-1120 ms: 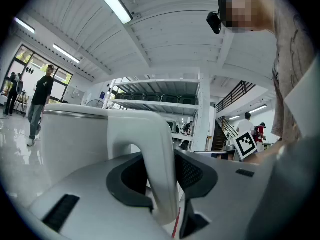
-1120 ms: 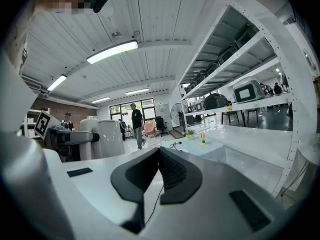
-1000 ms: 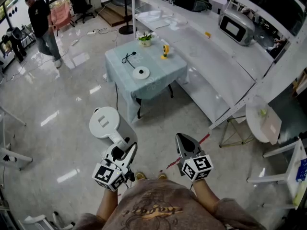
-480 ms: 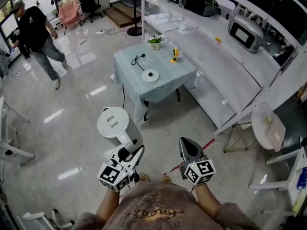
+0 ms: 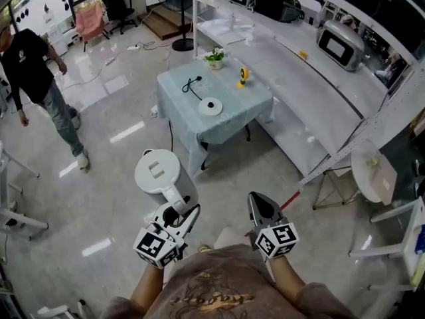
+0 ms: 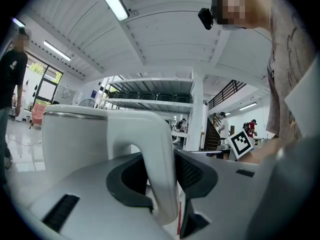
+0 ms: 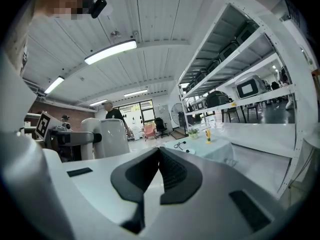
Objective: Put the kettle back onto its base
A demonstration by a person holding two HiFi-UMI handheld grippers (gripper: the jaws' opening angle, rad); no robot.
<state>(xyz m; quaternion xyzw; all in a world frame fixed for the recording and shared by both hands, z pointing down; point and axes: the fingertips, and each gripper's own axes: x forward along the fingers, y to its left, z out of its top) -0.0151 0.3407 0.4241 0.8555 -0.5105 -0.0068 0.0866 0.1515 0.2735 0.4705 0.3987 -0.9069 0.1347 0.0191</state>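
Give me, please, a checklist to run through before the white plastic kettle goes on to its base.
1. Left gripper clamped on the white plastic kettle's handle: ok.
2. Right gripper shut and empty: ok.
3. Round white base on the pale blue clothed table, top bare: ok.
4. Black cord beside the base, not across it: ok.
5. Floor up to the table free, person in a black shirt off to the left: ok.
6. Water inside the kettle: cannot tell.

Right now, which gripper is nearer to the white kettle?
Left. The left gripper has its fingers clamped on the handle of the kettle. The right gripper is shut on nothing, off to the kettle's right and not touching it.
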